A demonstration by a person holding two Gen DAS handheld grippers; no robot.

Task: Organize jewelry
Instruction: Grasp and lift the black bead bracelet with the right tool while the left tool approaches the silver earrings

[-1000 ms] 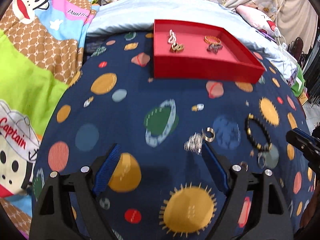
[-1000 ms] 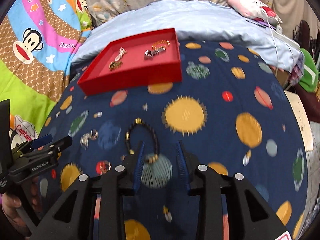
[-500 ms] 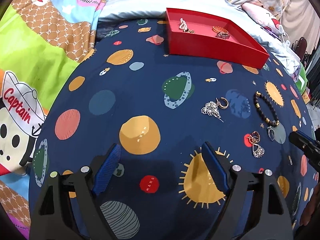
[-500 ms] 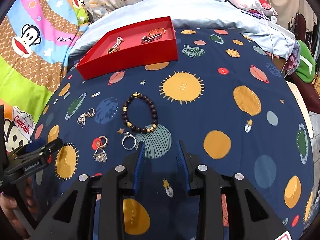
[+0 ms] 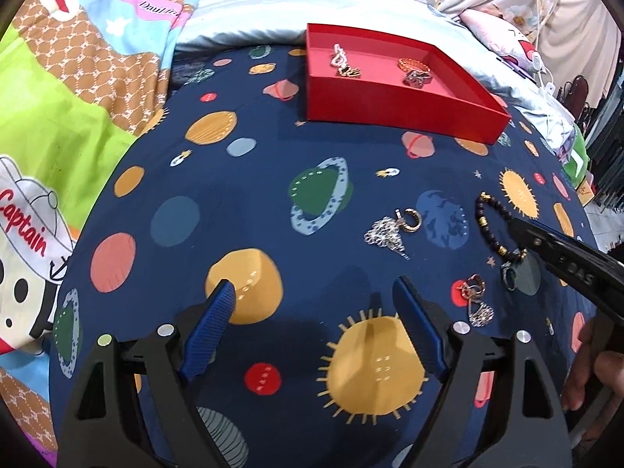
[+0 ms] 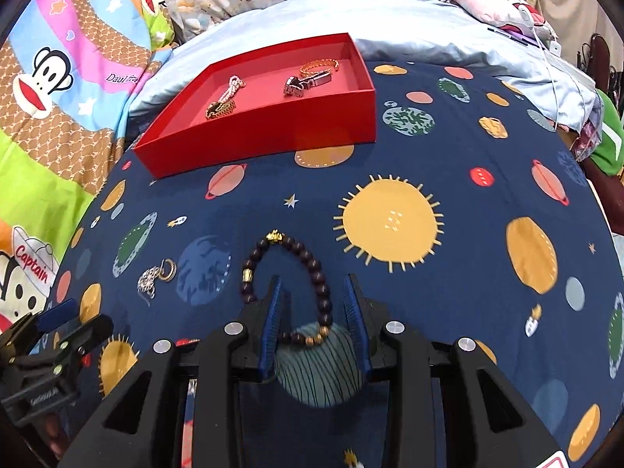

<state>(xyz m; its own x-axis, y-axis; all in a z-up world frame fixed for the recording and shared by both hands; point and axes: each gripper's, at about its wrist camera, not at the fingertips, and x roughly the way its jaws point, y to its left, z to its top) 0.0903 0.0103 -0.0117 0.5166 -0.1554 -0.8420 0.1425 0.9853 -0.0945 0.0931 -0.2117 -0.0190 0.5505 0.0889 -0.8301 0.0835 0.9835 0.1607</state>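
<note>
The left hand-held gripper has a matte black plastic frame built of two angular arms with triangular cut-outs. Round silver screw heads sit at the joints, two on each side. Its fingers are lined with bright blue pads with a fine ribbed texture. The right hand-held gripper is of the same make: black frame, silver screws, blue ribbed pads on narrow black fingers. Seen from the other side, the left tool's black body carries small white lettering, too blurred to read, and small silver bolts.
</note>
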